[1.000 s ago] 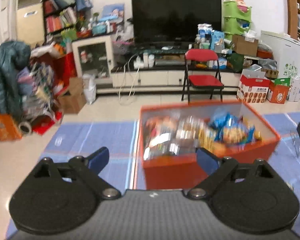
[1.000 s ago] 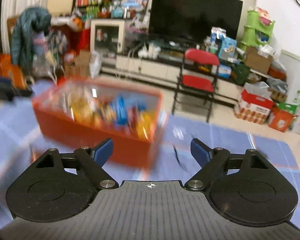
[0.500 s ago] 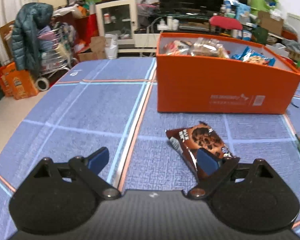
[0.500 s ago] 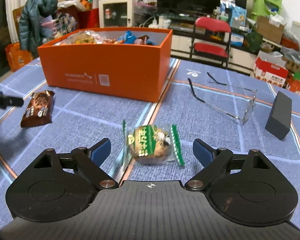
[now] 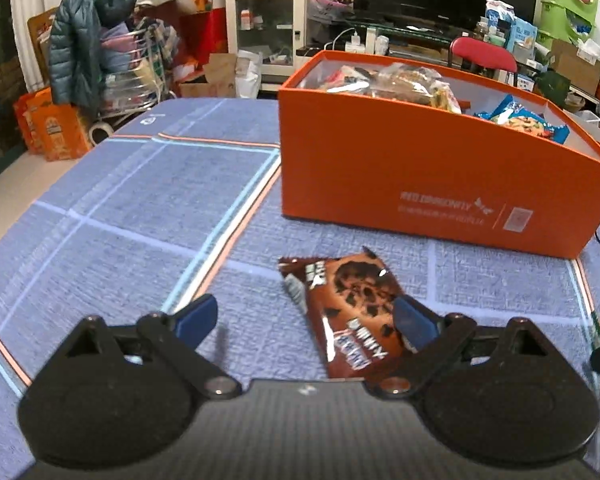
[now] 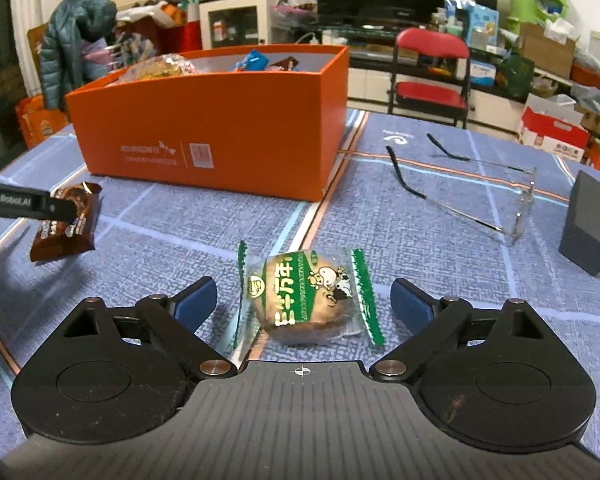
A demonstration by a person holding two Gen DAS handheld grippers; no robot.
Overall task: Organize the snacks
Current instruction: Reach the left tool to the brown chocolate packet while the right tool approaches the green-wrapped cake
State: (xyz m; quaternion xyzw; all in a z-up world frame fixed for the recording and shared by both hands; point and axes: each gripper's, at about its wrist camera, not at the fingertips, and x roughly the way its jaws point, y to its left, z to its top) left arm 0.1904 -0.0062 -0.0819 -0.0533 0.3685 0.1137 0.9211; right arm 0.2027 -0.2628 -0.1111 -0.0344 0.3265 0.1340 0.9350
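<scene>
We see a brown cookie packet [image 5: 354, 312] flat between our left fingers, nearer the right one. Green-wrapped bun [image 6: 306, 294] flat, centred between our right fingers. Orange box [image 5: 432, 184] beyond, full.

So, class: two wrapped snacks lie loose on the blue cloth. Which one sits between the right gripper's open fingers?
The green-and-clear wrapped bun, not the brown chocolate cookie packet, which lies farther left by the left gripper's finger.
</scene>
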